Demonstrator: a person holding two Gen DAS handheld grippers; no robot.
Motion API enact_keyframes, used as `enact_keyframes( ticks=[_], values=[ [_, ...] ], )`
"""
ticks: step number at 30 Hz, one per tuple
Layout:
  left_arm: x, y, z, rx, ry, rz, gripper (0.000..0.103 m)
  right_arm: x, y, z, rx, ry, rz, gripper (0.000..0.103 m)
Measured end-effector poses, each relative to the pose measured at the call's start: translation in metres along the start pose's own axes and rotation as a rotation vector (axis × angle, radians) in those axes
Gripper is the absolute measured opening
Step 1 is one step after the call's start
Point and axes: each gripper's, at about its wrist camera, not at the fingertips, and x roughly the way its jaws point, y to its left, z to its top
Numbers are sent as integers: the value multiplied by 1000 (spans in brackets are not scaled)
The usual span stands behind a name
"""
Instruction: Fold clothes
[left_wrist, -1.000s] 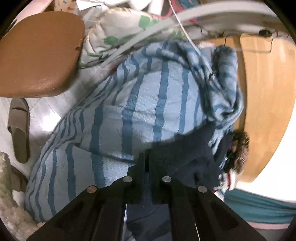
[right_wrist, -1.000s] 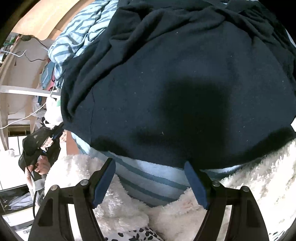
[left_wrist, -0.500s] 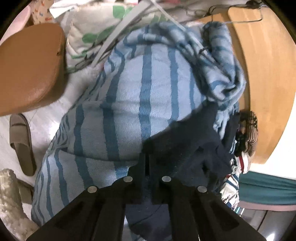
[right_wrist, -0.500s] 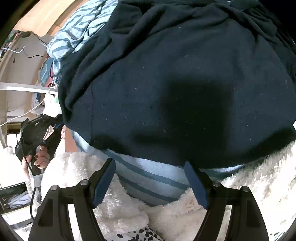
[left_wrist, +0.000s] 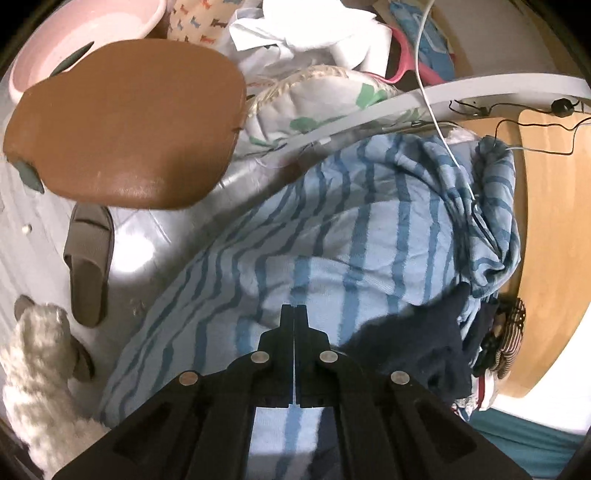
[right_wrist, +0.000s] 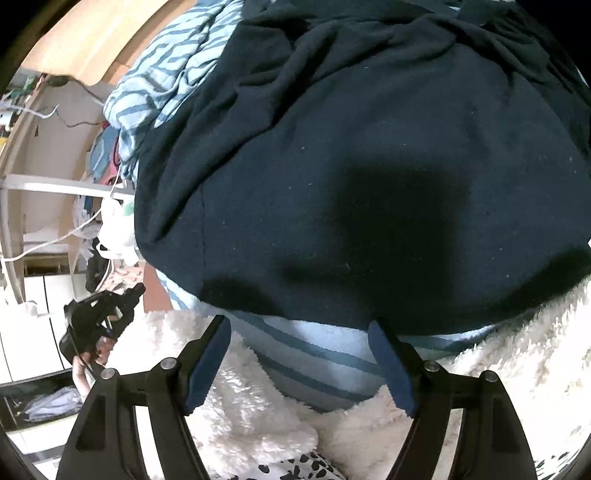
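Fingers of the left gripper (left_wrist: 294, 314) were pressed together with nothing visible between them, poised over the striped cloth (left_wrist: 332, 236). Right gripper (right_wrist: 299, 345) stood wide open and empty, its blue pads either side of a strip of the same striped cloth showing below the navy garment's (right_wrist: 351, 177) hem.

Navy garment lay spread over the striped cloth, filling most of the right wrist view. In the left view only one dark corner (left_wrist: 417, 343) showed, beside the closed fingers. A white fleece (right_wrist: 251, 398) lay under the right gripper. The worktop (left_wrist: 546, 229) edge ran along the far side of the pile.

Step in hand, as judged: taking hold of the navy garment to begin a fold. To do it well, the left gripper probably needed to open before reaching for the corner, since closed fingers pick up nothing. The right would best close on the navy hem alone, not the striped layer beneath. Both holds should sit at matching edges so the cloth lifts flat.

Containers: a pink basin (left_wrist: 85, 29) at the far left, contents not visible. A dark woven basket (left_wrist: 511, 332) against the worktop, contents unclear.
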Motion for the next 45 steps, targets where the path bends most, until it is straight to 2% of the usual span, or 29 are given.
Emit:
enact_keyframes(
  ticks=[1, 3, 4, 5, 10, 12, 17, 23, 26, 28, 30, 32, 33, 36, 38, 42, 45],
  values=[
    [-1, -6, -2, -1, 8, -22, 6, 0, 1, 0, -6, 2, 0, 80],
    [-4, -20, -7, 12, 28, -70, 31, 1, -1, 1, -9, 5, 0, 80],
    [-7, -31, -11, 32, 36, -101, 50, 0, -3, 1, -5, 4, 2, 80],
    [-11, -44, -17, 69, 40, -137, 56, -1, -4, 1, 0, 1, 3, 80],
    [-25, -104, -53, 235, 113, -249, 56, -11, -17, 5, 38, -26, 16, 80],
    [-23, -131, -71, 305, 149, -255, 57, -16, -26, 8, 58, -40, 27, 80],
    [2, -186, -130, 457, 274, -171, 57, -45, -60, 21, 107, -105, 27, 79],
    [59, -215, -214, 612, 376, -52, 57, -92, -111, 52, 159, -220, -35, 79],
    [87, -218, -240, 639, 425, -20, 57, -112, -137, 71, 195, -266, -55, 79],
    [100, -221, -256, 649, 455, -26, 57, -121, -152, 84, 216, -287, -43, 79],
    [109, -228, -263, 630, 467, -60, 57, -130, -170, 98, 256, -317, -14, 79],
    [118, -244, -266, 576, 480, -135, 57, -138, -191, 110, 319, -347, 31, 79],
    [121, -251, -267, 566, 474, -142, 57, -142, -202, 115, 357, -360, 58, 79],
    [134, -294, -269, 572, 362, -115, 57, -151, -234, 132, 498, -390, 159, 79],
    [151, -317, -271, 535, 361, -110, 57, -155, -249, 146, 584, -402, 221, 80],
    [199, -346, -275, 469, 446, -61, 57, -143, -251, 192, 576, -340, 279, 83],
    [227, -364, -287, 494, 441, -28, 57, -125, -255, 226, 591, -301, 290, 83]
  ],
)
